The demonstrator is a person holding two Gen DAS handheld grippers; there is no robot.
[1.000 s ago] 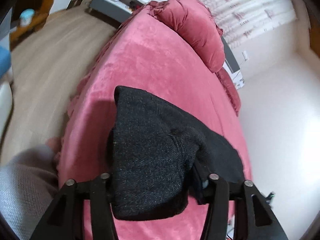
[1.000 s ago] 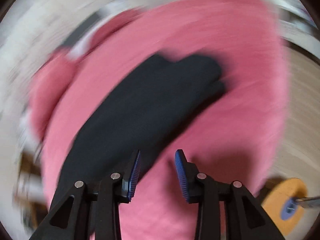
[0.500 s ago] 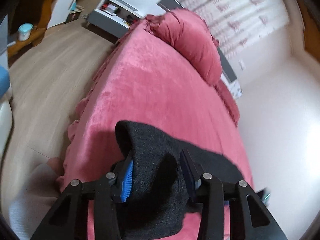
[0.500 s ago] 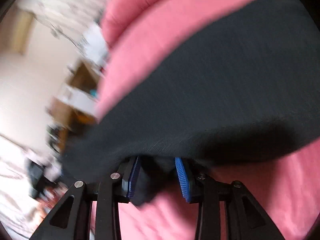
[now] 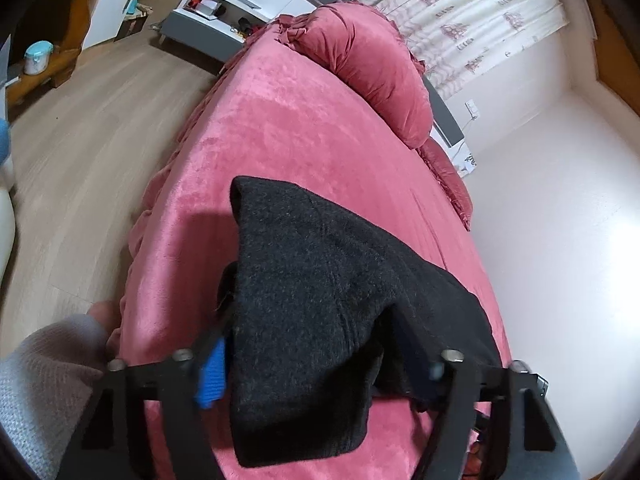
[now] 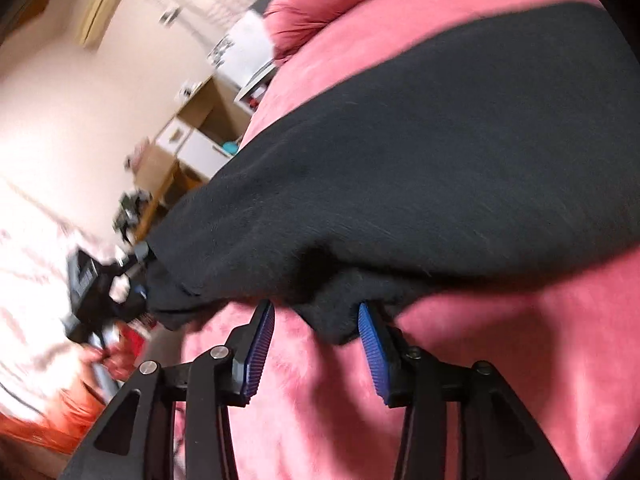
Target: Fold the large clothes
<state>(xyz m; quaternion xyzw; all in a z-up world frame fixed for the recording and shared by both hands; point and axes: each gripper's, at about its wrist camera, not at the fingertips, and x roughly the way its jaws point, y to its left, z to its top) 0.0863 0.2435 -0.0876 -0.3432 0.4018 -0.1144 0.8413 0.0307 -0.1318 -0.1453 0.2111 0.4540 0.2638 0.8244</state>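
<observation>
Black knit garment [image 5: 320,304] lying on pink bed [image 5: 288,128], near edge draped over left gripper [image 5: 316,364]. Left gripper spread wide, cloth bunched between its blue pads [image 5: 211,376], not pinched. Right gripper [image 6: 316,344] likewise parted, a hanging fold of garment [image 6: 420,168] between its tips, unclamped. Pink pillow [image 5: 372,68] at bed's far end. Right view blurred.
</observation>
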